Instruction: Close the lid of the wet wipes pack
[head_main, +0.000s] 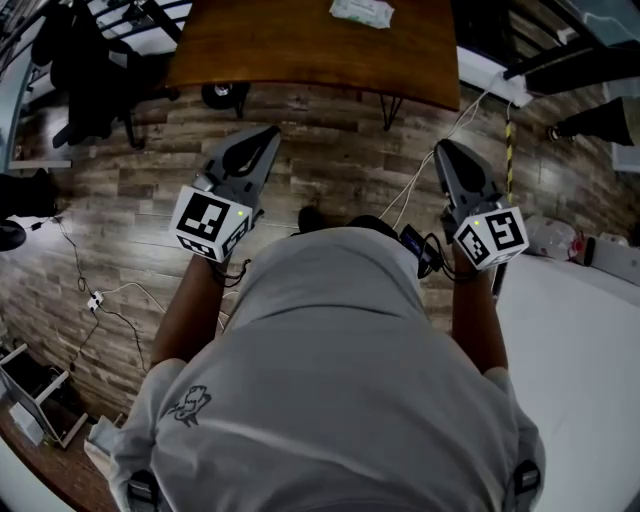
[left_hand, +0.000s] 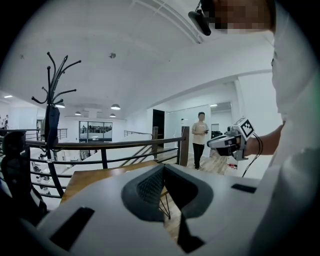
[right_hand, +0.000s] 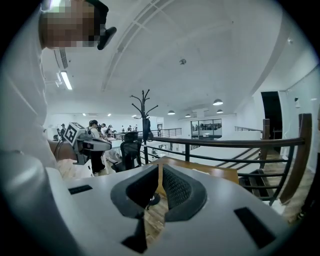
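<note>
A plank floor (head_main: 340, 150) fills the middle of the head view, and a brown table (head_main: 280, 45) runs along the top edge. The wipes pack (head_main: 362, 12) lies on the table at the very top, right of centre, well apart from both grippers. My left gripper (head_main: 268, 135) and right gripper (head_main: 445, 150) hang over the floor below the table's near edge. Each has its jaws pressed together on nothing.

Wet wipes pack (head_main: 362, 11) is lying flat on the wooden table (head_main: 300, 45) ahead of you, sitting right of the tabletop's middle and reaching the top edge of the head view. It is showing as a small, pale, soft-looking packet with a crinkled outline. At this range it is appearing too small for you to tell whether it is open or closed.
</note>
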